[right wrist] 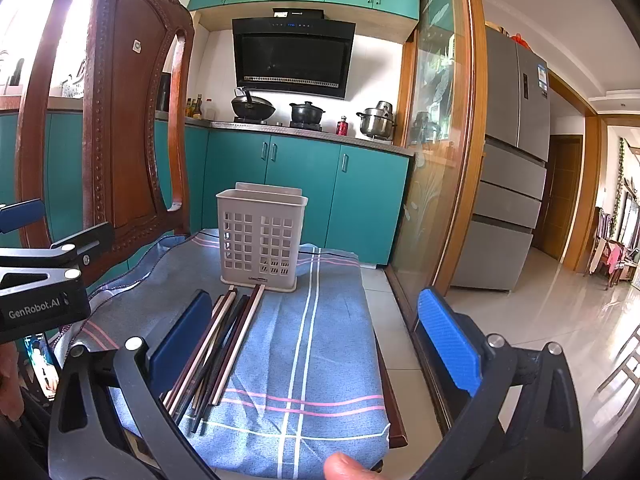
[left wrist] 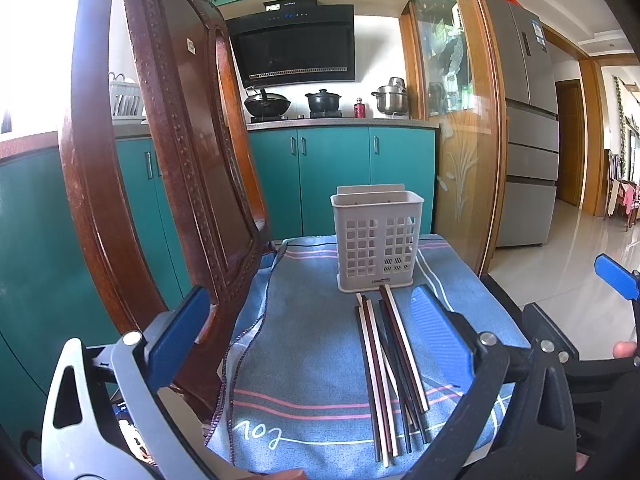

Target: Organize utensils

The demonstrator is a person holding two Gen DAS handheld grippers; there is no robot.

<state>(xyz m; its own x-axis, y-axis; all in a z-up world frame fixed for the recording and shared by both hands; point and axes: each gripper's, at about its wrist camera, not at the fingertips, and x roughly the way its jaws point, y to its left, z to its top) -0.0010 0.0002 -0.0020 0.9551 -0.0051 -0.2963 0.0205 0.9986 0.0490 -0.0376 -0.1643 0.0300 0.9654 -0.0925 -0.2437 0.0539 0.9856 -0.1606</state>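
Several chopsticks, dark and pale, lie in a loose bundle on a blue cloth, pointing at a grey perforated utensil holder that stands upright behind them. My left gripper is open and empty, jaws wide on either side of the chopsticks, above the cloth. In the right wrist view the same chopsticks lie by the left finger; the holder stands beyond. My right gripper is open and empty above the cloth.
A carved wooden chair back rises close on the left, also in the right wrist view. The cloth covers a small seat or table; its right edge drops to tiled floor. A glass sliding door and kitchen cabinets stand behind.
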